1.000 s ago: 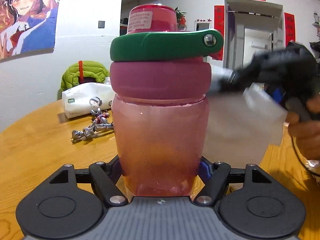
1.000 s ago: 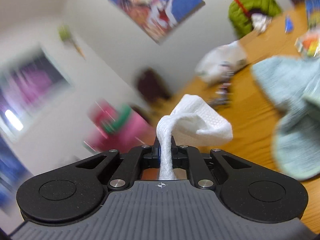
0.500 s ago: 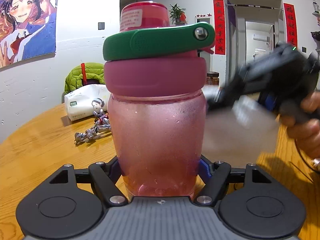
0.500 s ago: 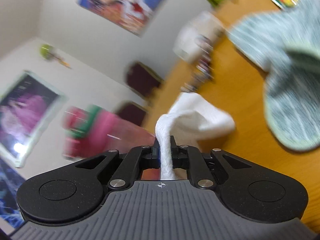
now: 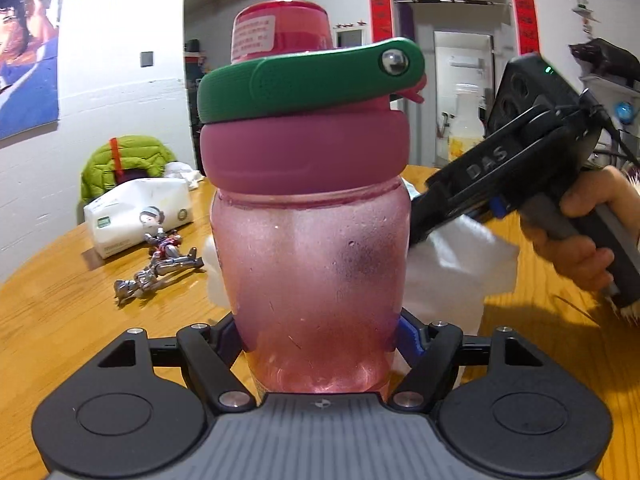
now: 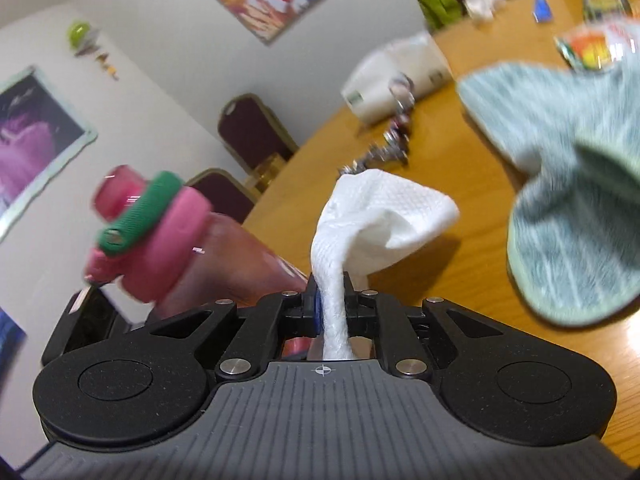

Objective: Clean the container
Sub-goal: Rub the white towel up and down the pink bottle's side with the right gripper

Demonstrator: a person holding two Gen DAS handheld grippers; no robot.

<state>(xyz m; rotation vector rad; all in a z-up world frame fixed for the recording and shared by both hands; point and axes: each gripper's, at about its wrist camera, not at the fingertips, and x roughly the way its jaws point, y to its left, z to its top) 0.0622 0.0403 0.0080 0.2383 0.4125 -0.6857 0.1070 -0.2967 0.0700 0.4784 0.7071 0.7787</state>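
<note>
Pink bottle is sitting between the left hand-held gripper's opening jaws; right hand-held gripper, pinching white tissue, is probably wiping its far side, so keep it steady.

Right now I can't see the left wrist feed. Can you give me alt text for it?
A pink bottle with a green strap stands between the left tool, whose jaws are opening. At its right, a hand holds the right tool, pinching a white paper towel beside the bottle. Behind, on the wooden table, lie a tissue pack and a toy figure.
</note>
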